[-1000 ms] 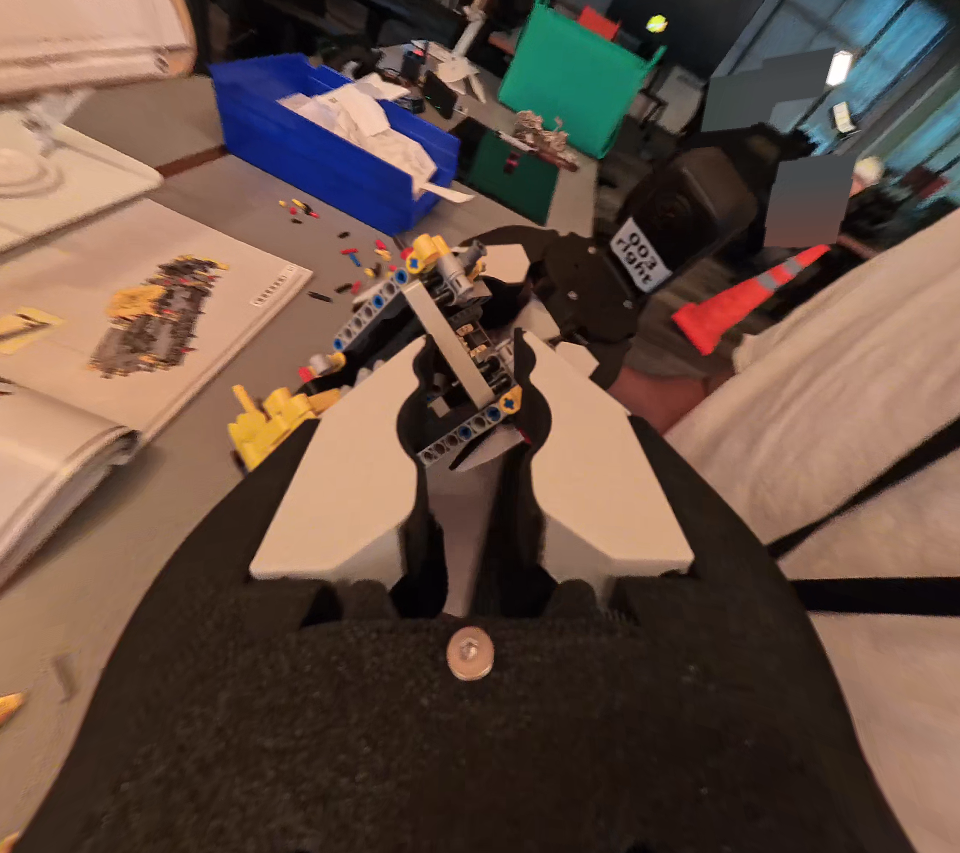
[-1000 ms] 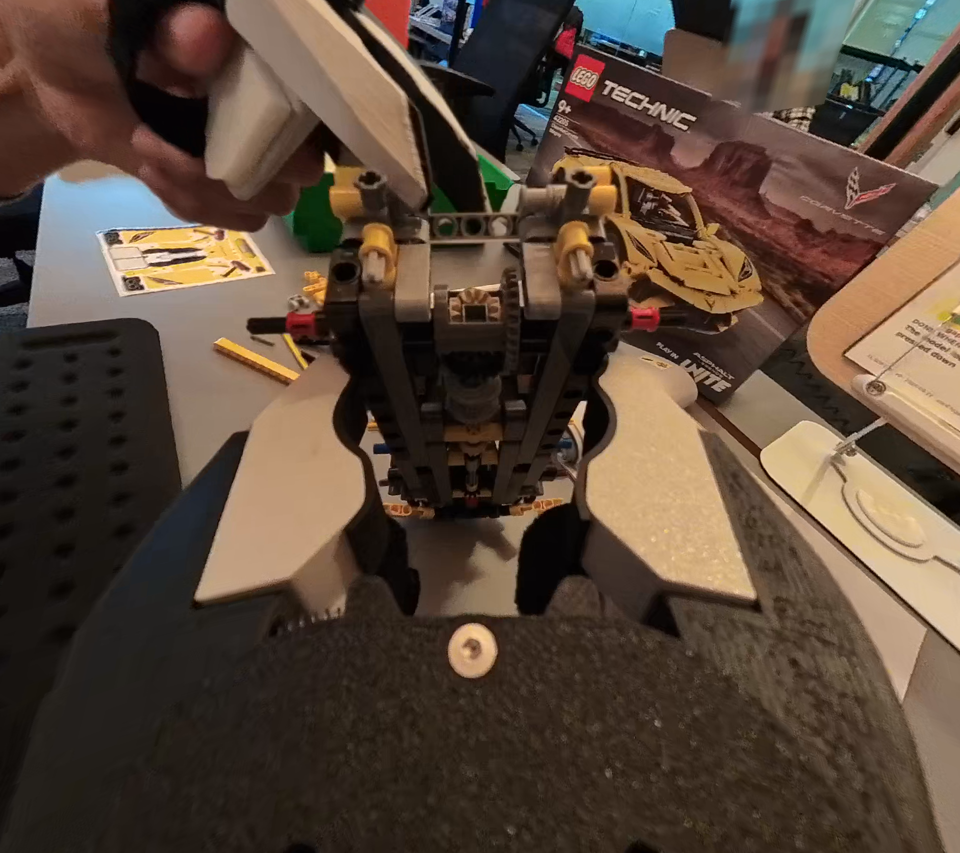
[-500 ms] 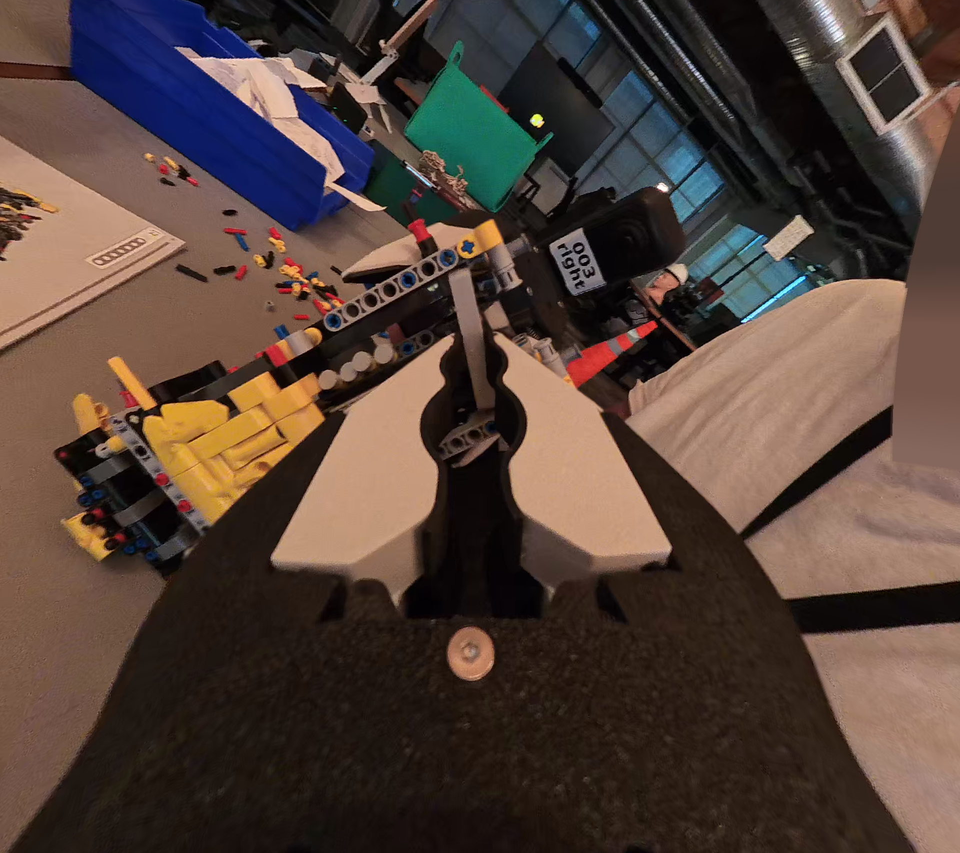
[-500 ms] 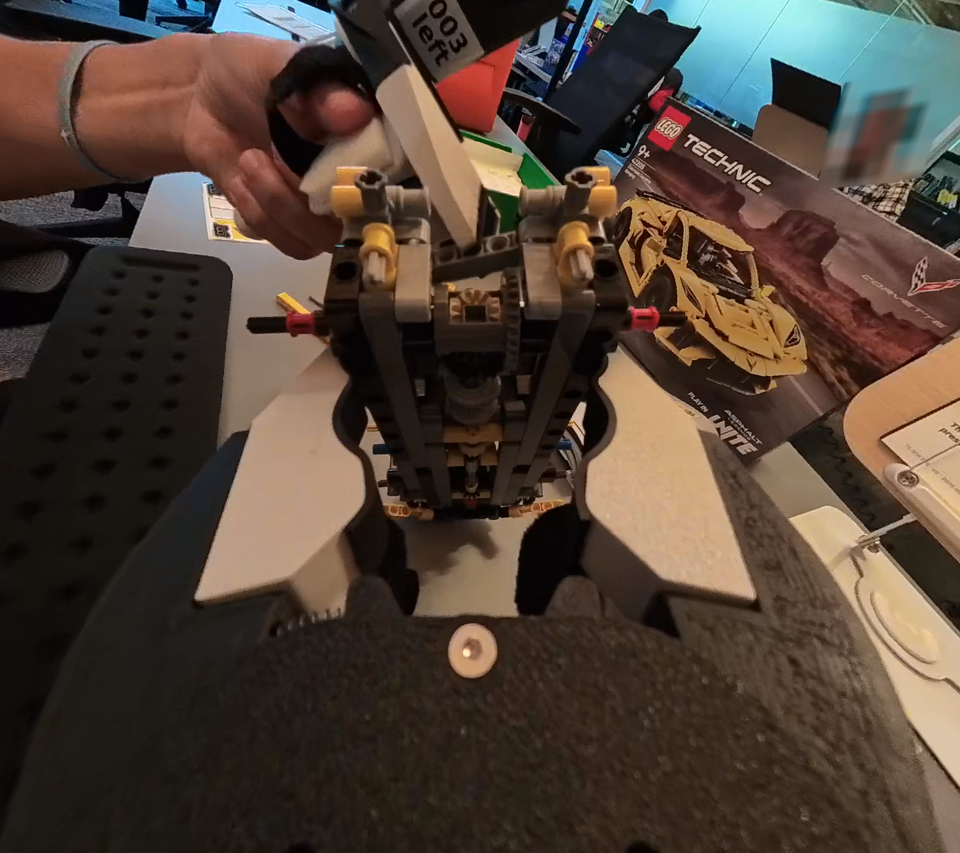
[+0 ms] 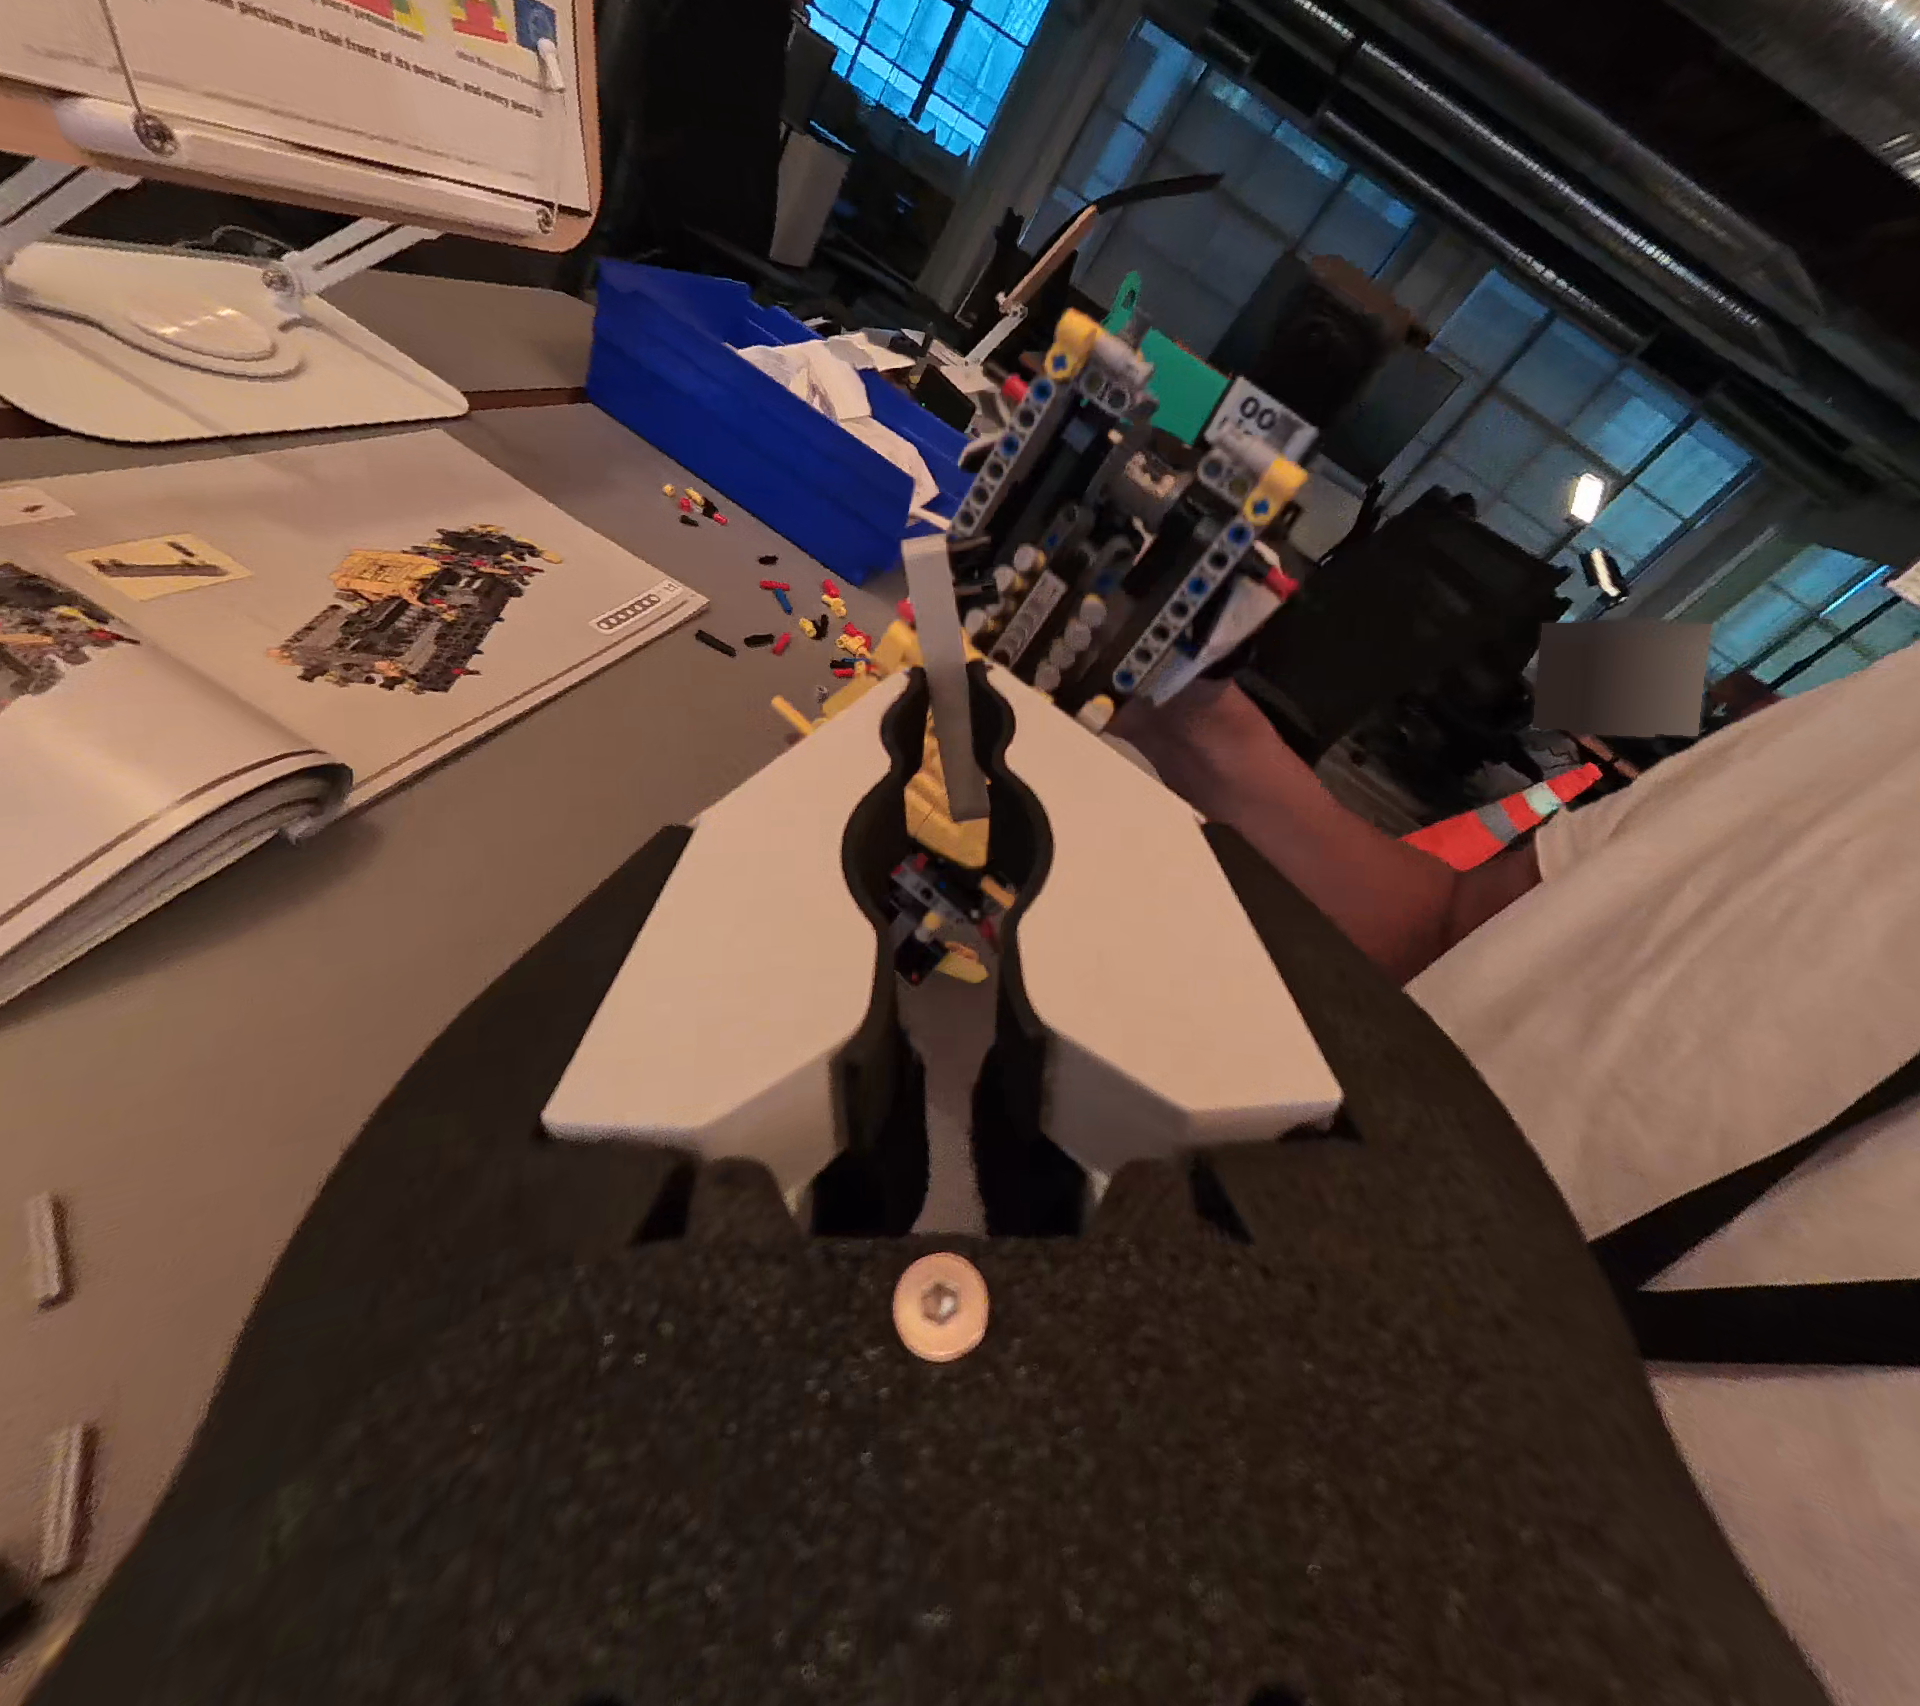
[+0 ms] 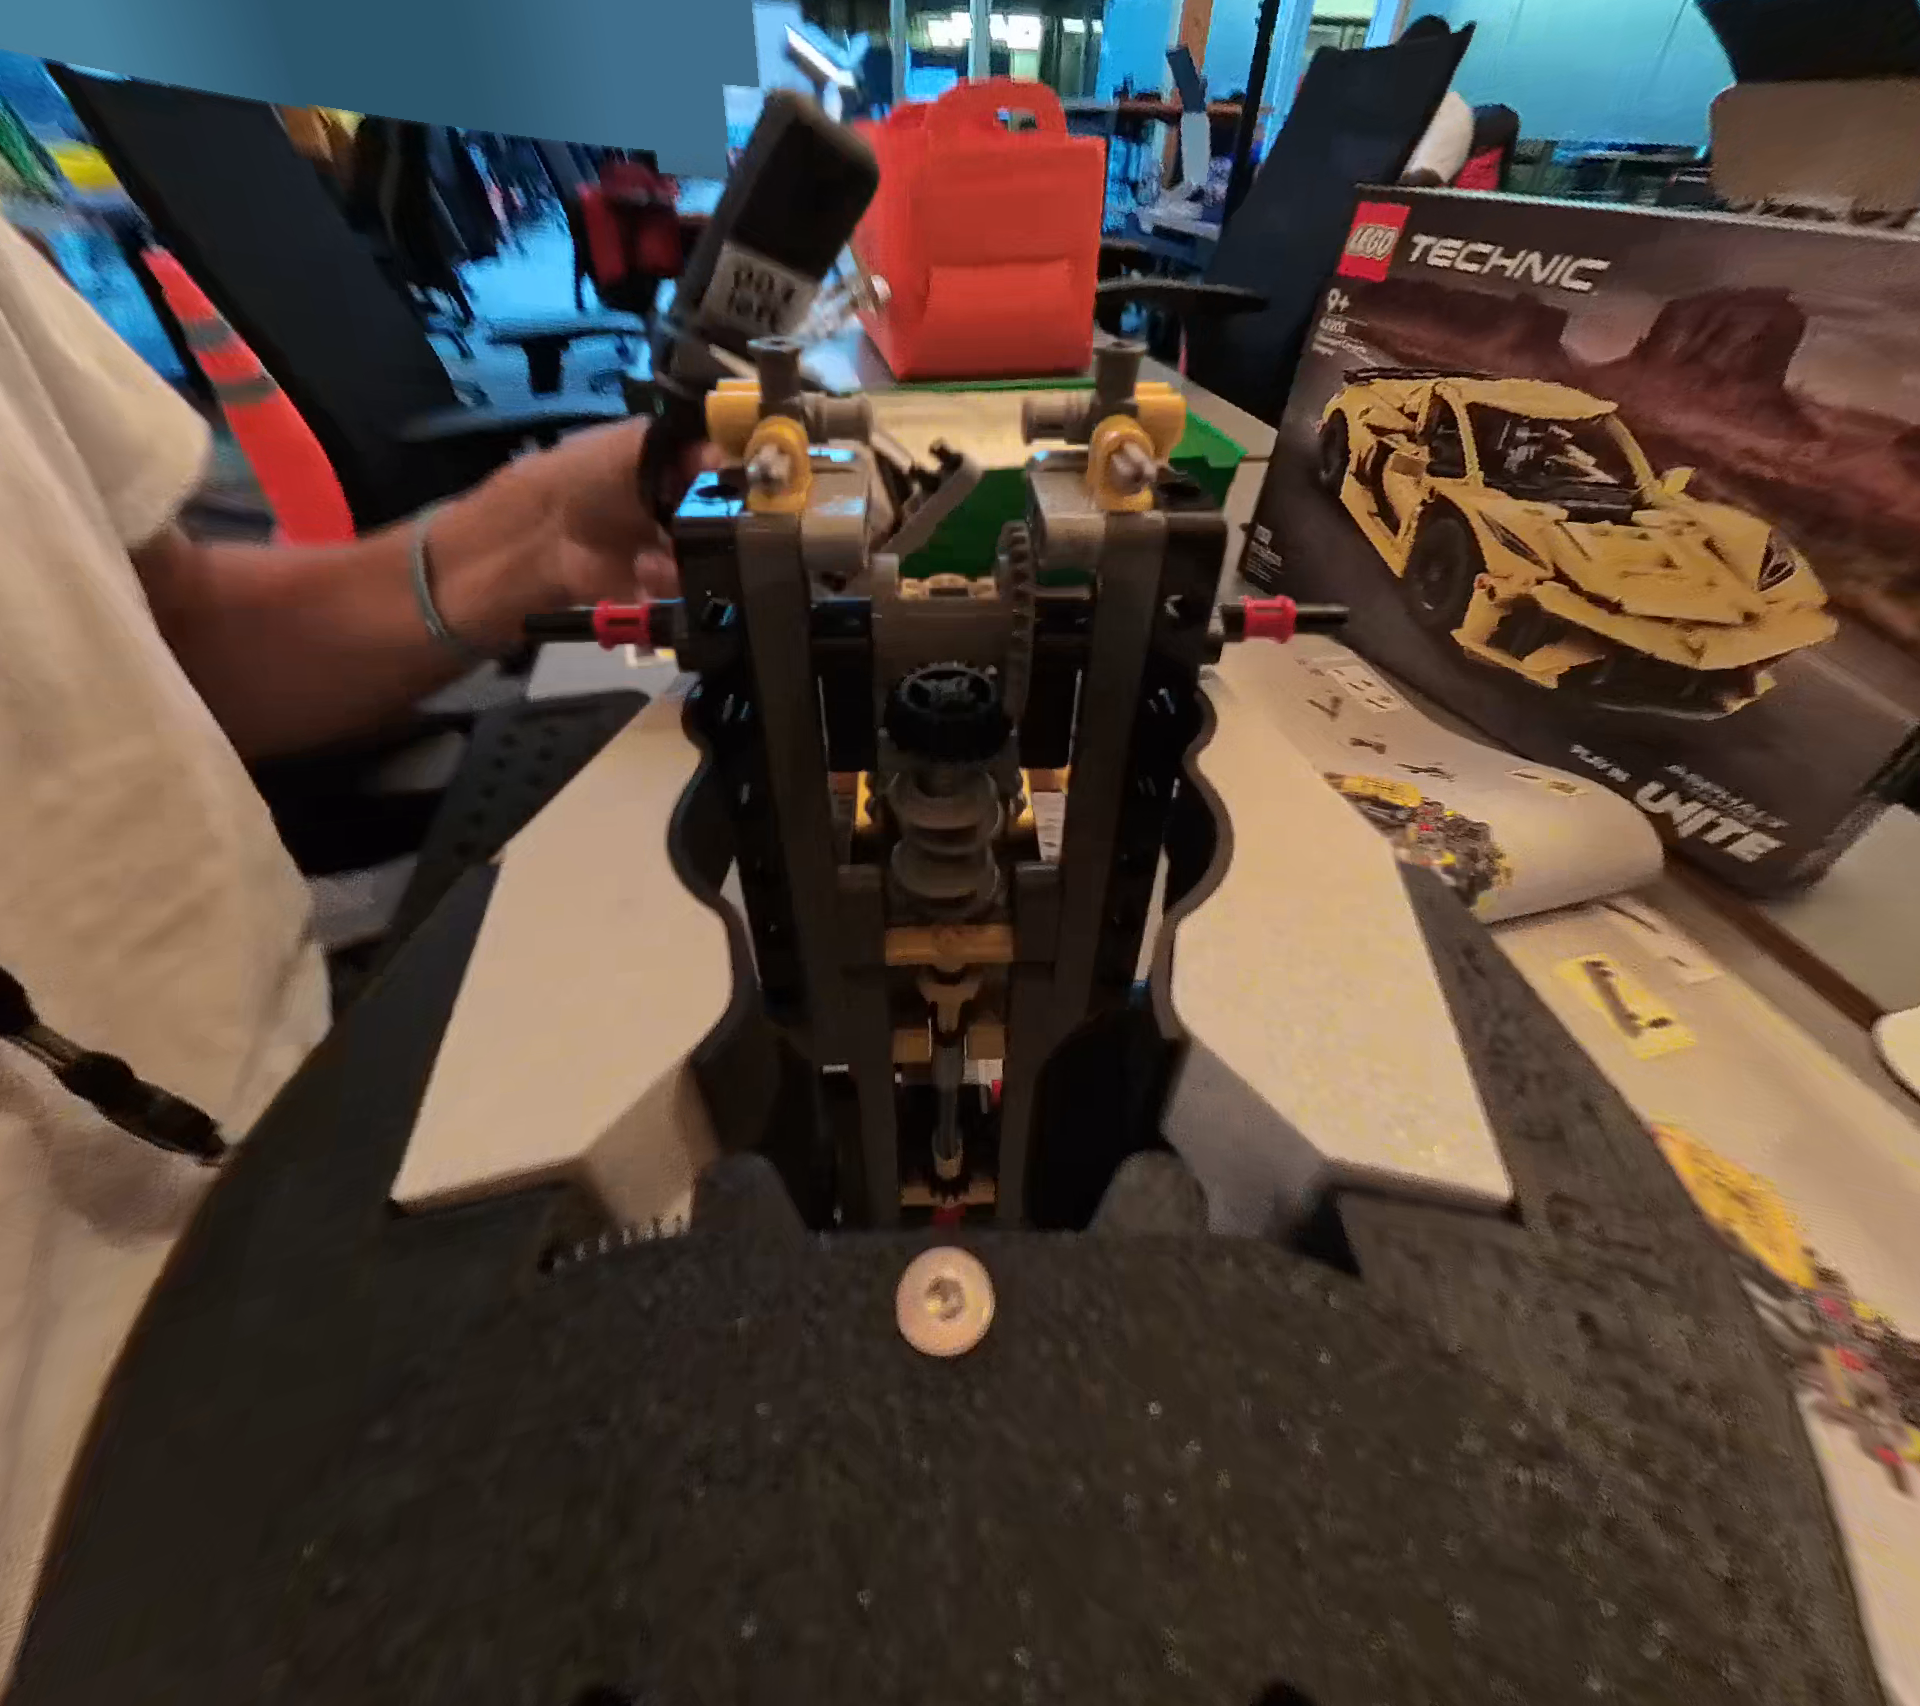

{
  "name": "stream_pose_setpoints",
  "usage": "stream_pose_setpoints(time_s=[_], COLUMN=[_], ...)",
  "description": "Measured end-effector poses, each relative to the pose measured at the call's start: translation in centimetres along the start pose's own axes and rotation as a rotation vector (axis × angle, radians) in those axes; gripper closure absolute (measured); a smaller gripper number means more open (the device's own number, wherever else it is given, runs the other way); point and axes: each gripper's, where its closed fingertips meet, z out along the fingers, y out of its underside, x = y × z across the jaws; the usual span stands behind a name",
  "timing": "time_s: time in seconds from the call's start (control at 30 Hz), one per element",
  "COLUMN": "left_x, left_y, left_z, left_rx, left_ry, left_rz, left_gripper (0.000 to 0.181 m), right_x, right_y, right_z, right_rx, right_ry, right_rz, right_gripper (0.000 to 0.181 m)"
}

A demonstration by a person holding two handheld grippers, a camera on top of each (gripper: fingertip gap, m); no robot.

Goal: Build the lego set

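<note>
Left gripper (image 5: pixel 948 726): I am pinching a flat grey beam (image 5: pixel 943 669) between fingers that are standing nearly closed; the beam is sticking up and forward past the tips.
Right gripper (image 6: pixel 948 783): I am clamping the dark grey chassis (image 6: pixel 940 700) between fingers that are spread wide, one pressing on each long side.
Chassis, detail: it is pointing away from the right wrist camera, showing yellow connectors at the far end, a red bush on an axle at either side, and gears down the middle.
Chassis, from the left: it is being held above the table (image 5: pixel 260 1033), just beyond the beam's tip; whether they are touching I cannot tell.
Yellow sub-assembly (image 5: pixel 940 820): it is showing through the gap between my left fingers, partly hidden by them.
Loose parts (image 5: pixel 800 607): small red, yellow and black pieces are lying scattered ahead of the left gripper.
Instruction booklet (image 5: pixel 312 648): it is lying open at the left.
Blue bin (image 5: pixel 727 420): it is sitting beyond the loose parts, holding crumpled white paper.
Document stand (image 5: pixel 260 46): it is propping a printed sheet at the far left.
Set box (image 6: pixel 1600 513): it is standing at the right, picturing a yellow car.
Orange bag (image 6: pixel 987 264): it is standing behind the chassis.
Surface: a grey table is carrying everything.
Room: large windows and ceiling ducting are showing behind.
</note>
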Motion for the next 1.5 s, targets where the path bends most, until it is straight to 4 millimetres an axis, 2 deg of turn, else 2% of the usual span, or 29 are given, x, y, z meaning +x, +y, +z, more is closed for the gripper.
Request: stream_pose_setpoints(time_s=[0.2,0.37,0.53,0.63,0.77,0.93,1.03,1.2,1.3,1.37,1.43,1.5], left_x=[-1.1,-0.9,-0.7,-0.6,-1.0,-0.9,-0.7,0.0,0.1,0.7,1.4,2.5], left_y=[2.4,3.6,4.4,4.8,6.0,7.4,7.7,7.5,6.5,5.1,3.9,3.6], left_z=[0.4,0.9,1.3,1.5,2.0,3.0,3.5,4.3,4.1,4.1,4.4,5.0], left_rx=[-0.052,-0.082,-0.114,-0.128,-0.179,-0.247,-0.257,-0.281,-0.278,-0.264,-0.277,-0.343], left_ry=[0.007,0.034,0.042,0.045,0.021,-0.006,-0.008,-0.010,-0.063,-0.093,-0.118,-0.121], left_rz=[-0.016,-0.014,0.007,0.017,0.033,0.077,0.087,0.111,0.140,0.146,0.142,0.122], left_gripper=[0.174,0.174,0.174,0.174,0.174,0.174,0.174,0.174,0.174,0.174,0.174,0.174], right_x=[1.9,1.9,0.4,-0.5,-0.5,-0.2,0.3,0.4,0.3,0.1,-0.5,-1.1], right_y=[0.1,0.8,1.9,3.6,6.2,6.8,6.9,7.3,7.6,7.7,7.7,7.6], right_z=[-1.0,-2.2,-6.0,-8.9,-11.9,-13.3,-12.1,-7.0,-4.3,-2.8,-1.5,-0.3], right_rx=[0.133,0.158,0.101,-0.006,-0.143,-0.110,-0.048,0.019,0.054,0.079,0.093,0.100], right_ry=[-0.037,-0.030,-0.032,-0.027,0.007,-0.025,-0.049,-0.091,-0.113,-0.107,-0.092,-0.059], right_rz=[0.145,0.165,0.092,0.036,0.055,0.084,0.125,0.175,0.223,0.226,0.180,0.117], right_gripper=[0.097,0.098,0.097,0.097,0.096,0.096,0.097,0.097,0.097,0.097,0.096,0.096])
